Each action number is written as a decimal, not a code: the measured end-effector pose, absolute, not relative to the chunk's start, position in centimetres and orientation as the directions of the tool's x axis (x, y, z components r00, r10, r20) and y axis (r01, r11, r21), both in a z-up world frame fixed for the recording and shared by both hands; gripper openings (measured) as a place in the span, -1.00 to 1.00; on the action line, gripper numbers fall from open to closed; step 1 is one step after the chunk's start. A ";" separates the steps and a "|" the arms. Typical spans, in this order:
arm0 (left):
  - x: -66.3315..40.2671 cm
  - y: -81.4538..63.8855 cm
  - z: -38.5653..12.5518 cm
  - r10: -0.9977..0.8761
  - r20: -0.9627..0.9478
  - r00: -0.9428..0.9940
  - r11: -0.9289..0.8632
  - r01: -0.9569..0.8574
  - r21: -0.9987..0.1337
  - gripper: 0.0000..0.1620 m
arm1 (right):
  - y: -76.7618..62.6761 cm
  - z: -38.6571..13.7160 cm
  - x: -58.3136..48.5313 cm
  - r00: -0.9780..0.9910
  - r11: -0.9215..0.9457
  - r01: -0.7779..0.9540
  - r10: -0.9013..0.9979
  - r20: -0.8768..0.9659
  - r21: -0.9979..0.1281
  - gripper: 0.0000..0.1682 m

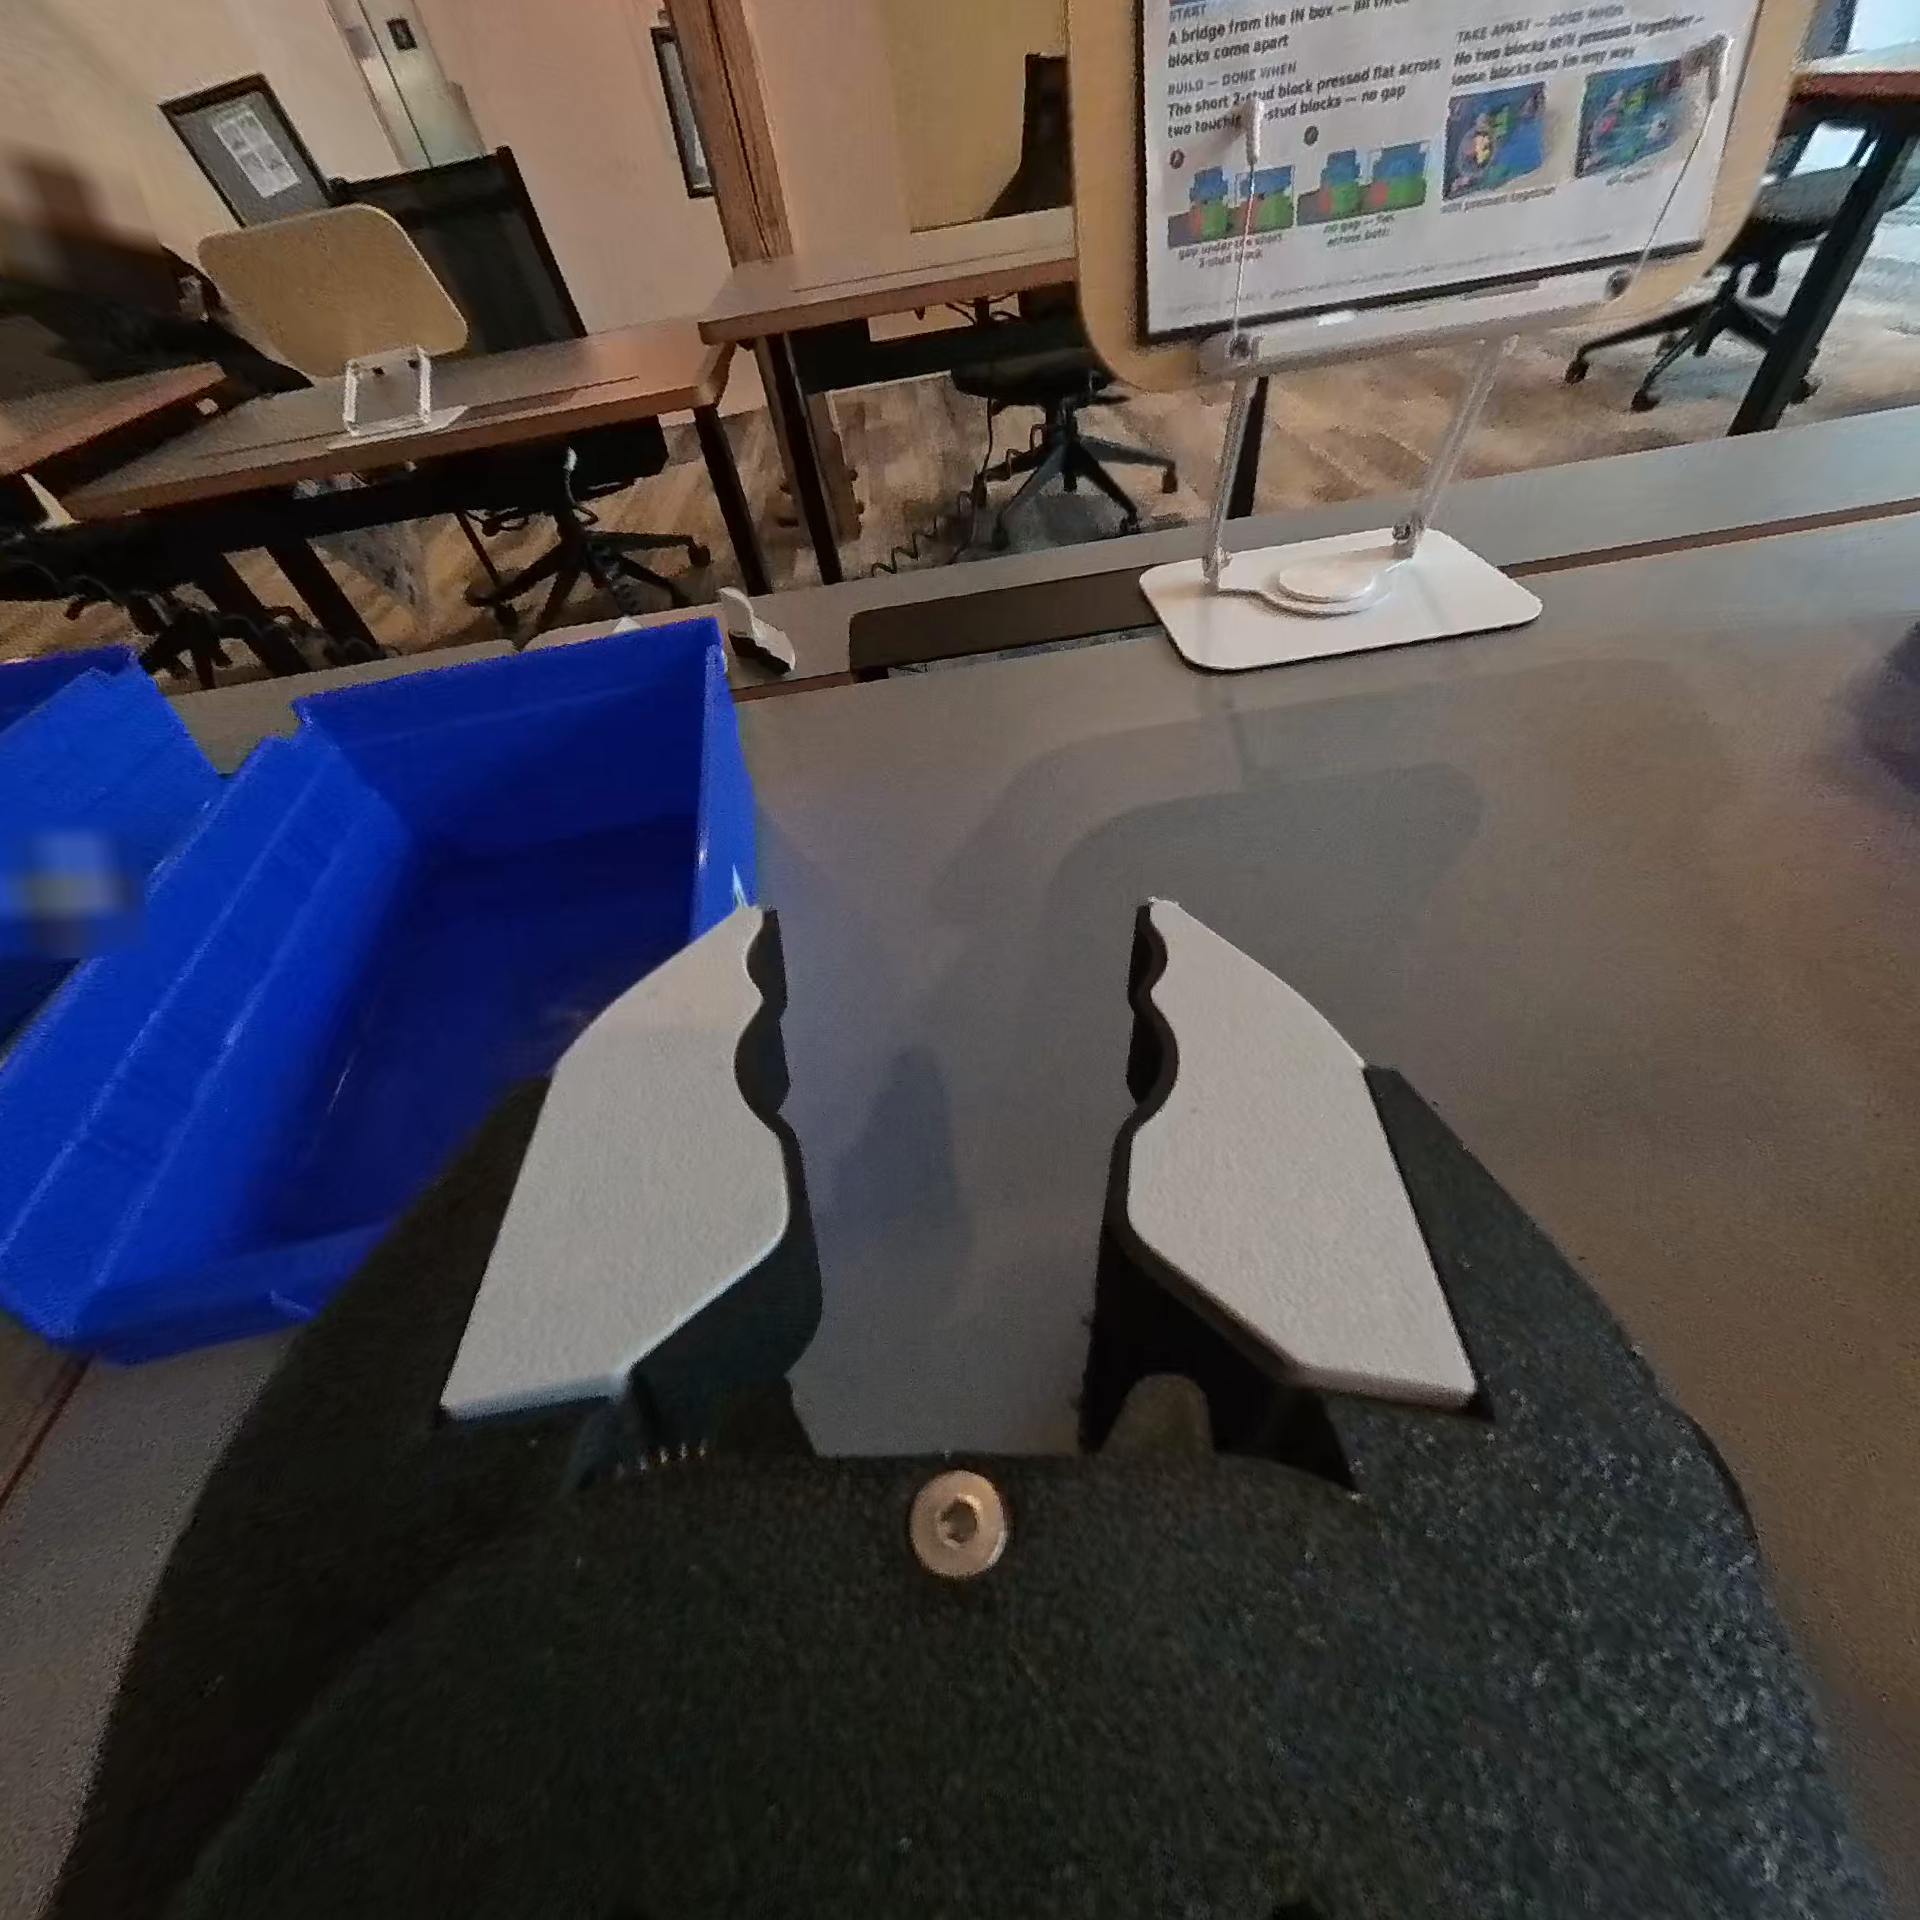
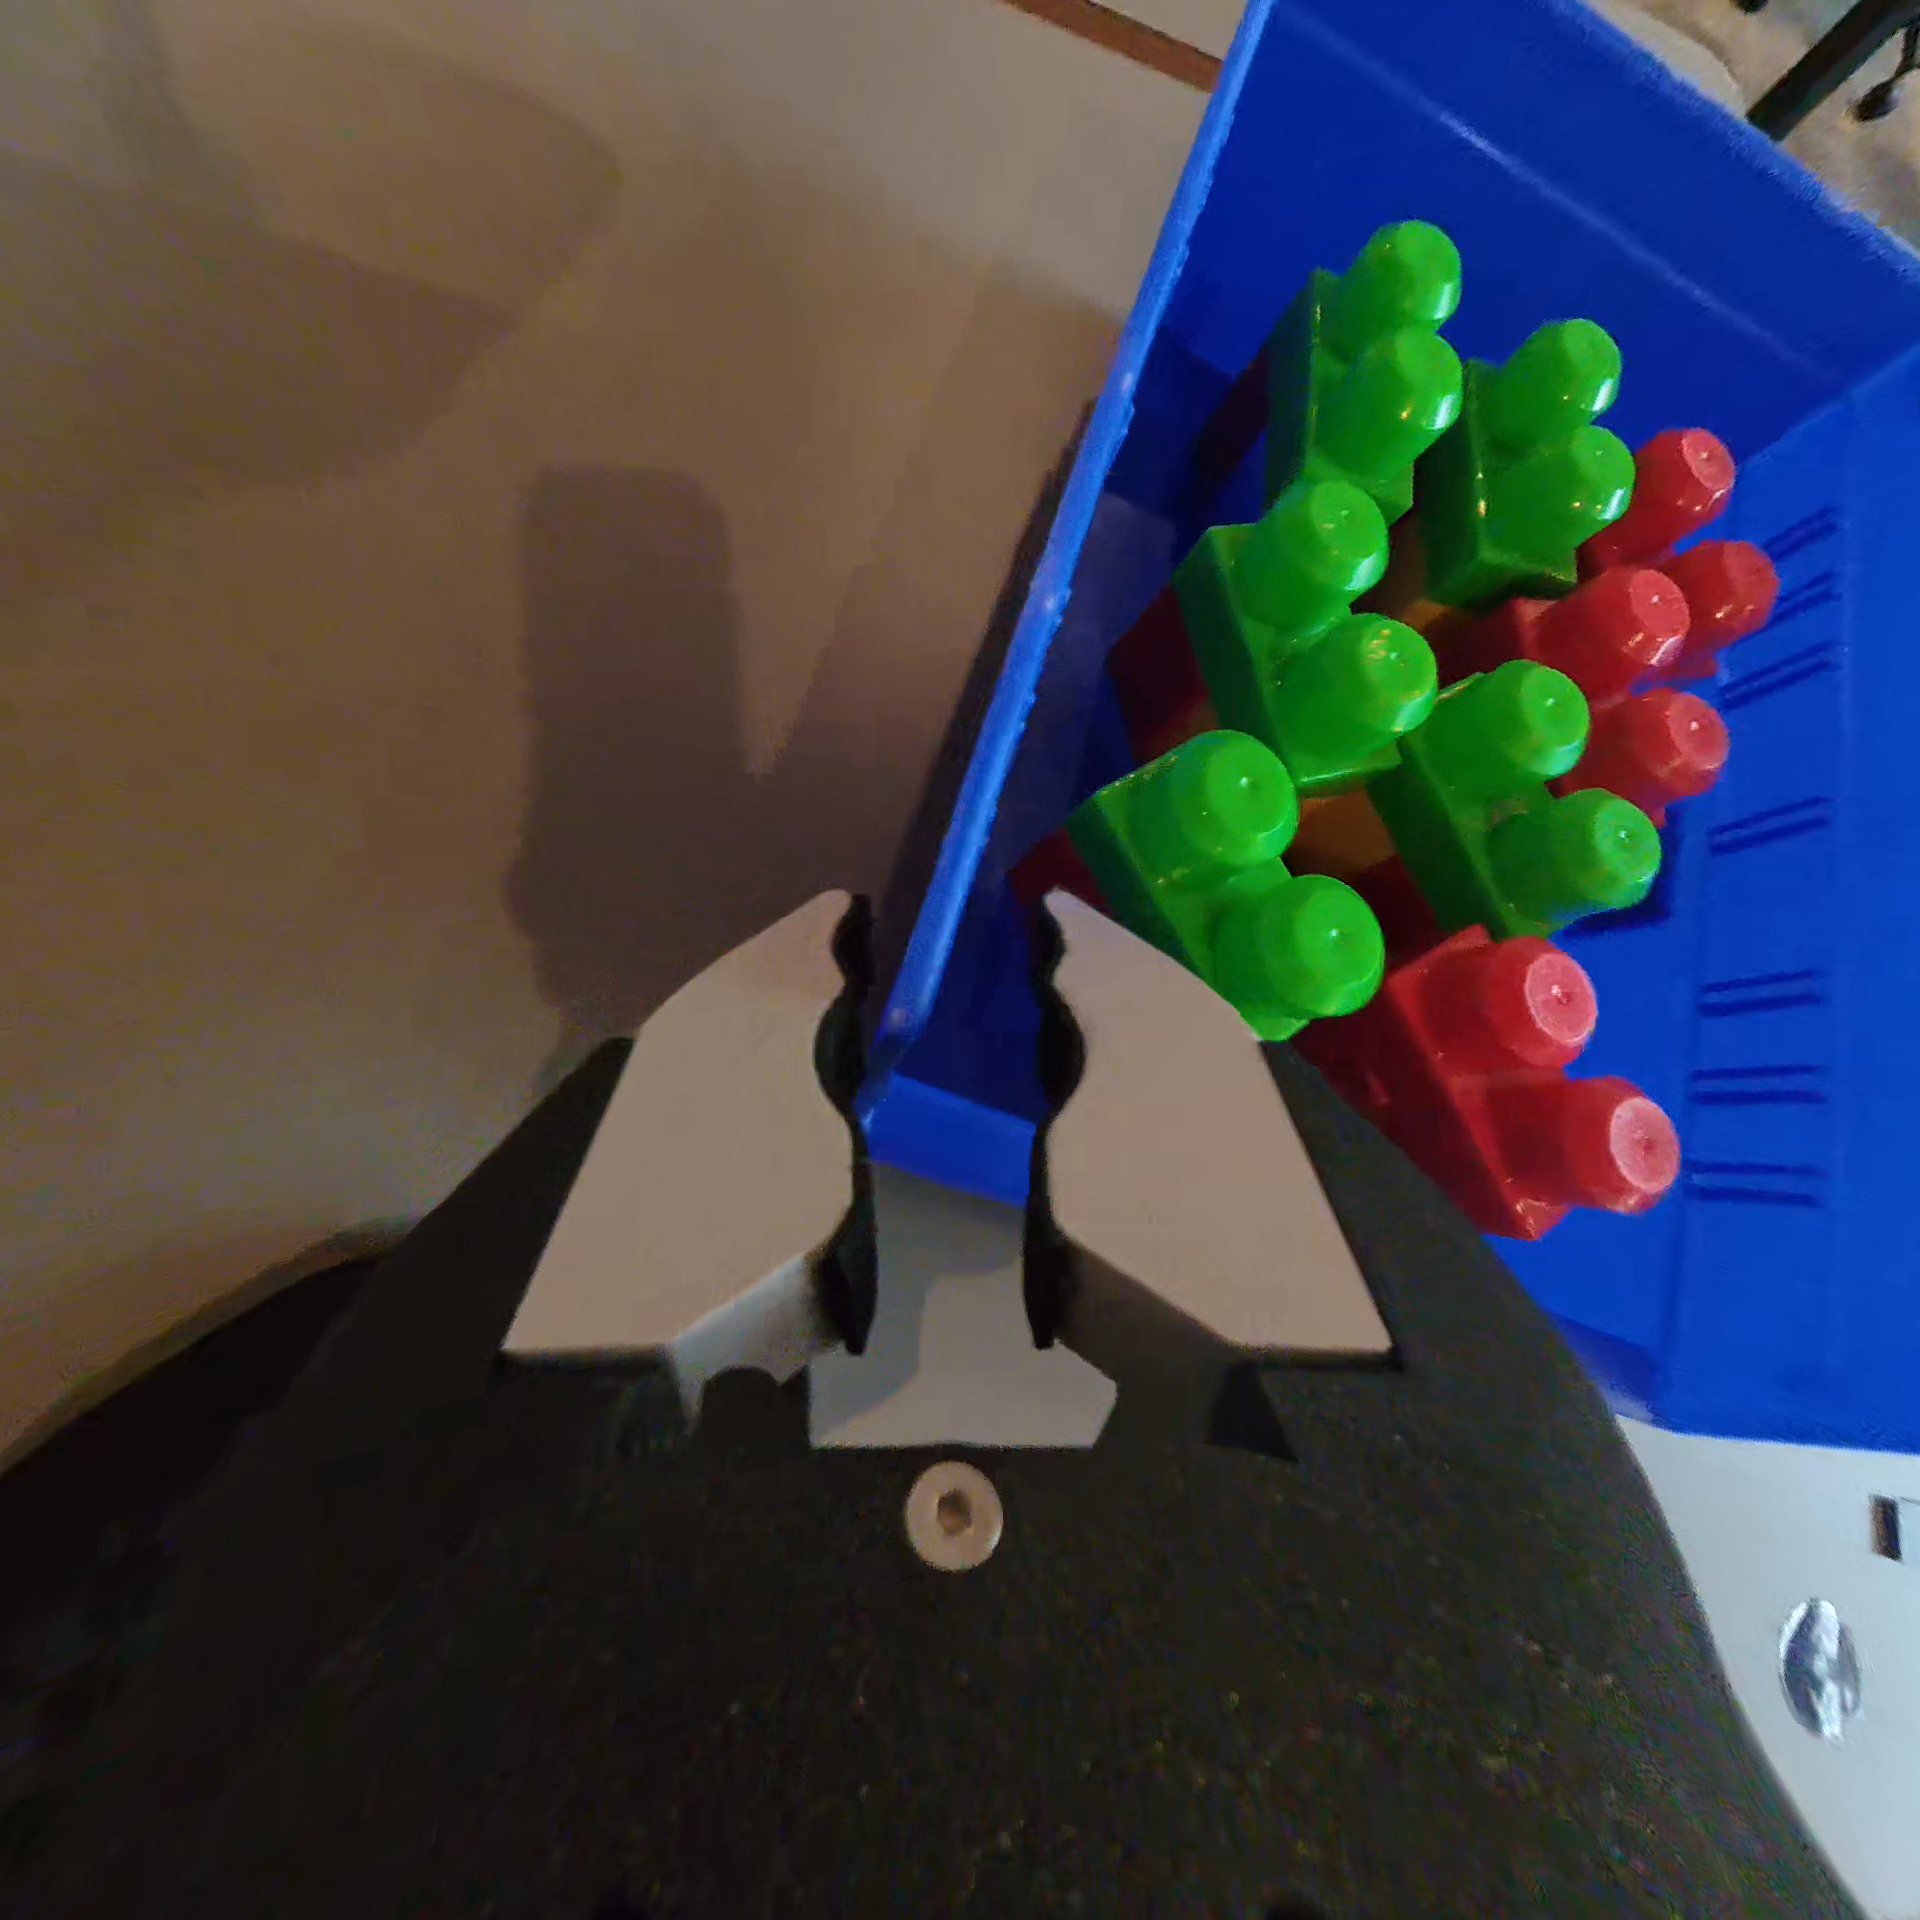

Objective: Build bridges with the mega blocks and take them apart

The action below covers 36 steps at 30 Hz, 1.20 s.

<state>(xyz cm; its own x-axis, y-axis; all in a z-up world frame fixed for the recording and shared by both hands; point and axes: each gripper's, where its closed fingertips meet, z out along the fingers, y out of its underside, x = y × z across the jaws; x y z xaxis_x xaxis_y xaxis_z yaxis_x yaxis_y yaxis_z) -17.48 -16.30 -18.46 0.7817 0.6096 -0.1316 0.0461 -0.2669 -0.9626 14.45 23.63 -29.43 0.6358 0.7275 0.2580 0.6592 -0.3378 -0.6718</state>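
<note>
Two blue bins show in our left wrist view. The nearer bin (image 1: 447, 935) sits on the grey table (image 1: 1455, 935) just left of our left gripper (image 1: 956, 914), and what we see of its inside holds nothing. Only a corner of the second bin (image 1: 83, 769) shows, farther left at the frame edge, and we cannot tell what is in it. Our left jaws stand wide apart over bare tabletop, holding nothing. Beyond them, near the far edge of the table, a sign (image 1: 1434, 156) stands on a white base (image 1: 1340, 603). Desks and office chairs fill the room behind.

In our right wrist view, a third look at a blue bin (image 2: 1714, 1039) shows the blocks. Green blocks (image 2: 1309, 644) sit on top, studs pointing toward us, with red blocks (image 2: 1496, 1070) under and beside them, and a bit of orange shows between. All of them lie inside the bin, crowded against its left wall. Our right gripper (image 2: 951, 914) hangs at the bin's near left corner, its jaws at a narrow gap that straddles the wall's rim. We cannot tell whether the fingers (image 2: 1143, 1143) touch the plastic. The right finger reaches inside, just beside the nearest green block.
</note>
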 end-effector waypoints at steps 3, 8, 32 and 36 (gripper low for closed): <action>-18.0 -16.9 -19.2 0.611 -0.121 0.782 -0.265 0.058 -0.963 -0.21 | 23.4 -29.8 14.0 0.613 -0.313 0.683 0.736 0.286 -0.660 -0.88; -18.6 -17.9 -20.0 0.619 -0.087 0.781 -0.235 0.078 -0.969 -0.21 | 23.1 -29.8 13.5 0.603 -0.297 0.696 0.736 0.307 -0.654 -0.91; -19.3 -20.3 -23.0 0.550 -0.089 0.830 -0.268 0.075 -0.961 -0.22 | 15.4 -29.6 4.8 0.557 -0.221 0.718 0.751 0.355 -0.660 -0.94; -20.1 -21.3 -23.4 0.574 -0.072 0.816 -0.261 0.099 -0.960 -0.22 | 14.5 -29.6 3.5 0.546 -0.207 0.719 0.759 0.354 -0.663 -0.94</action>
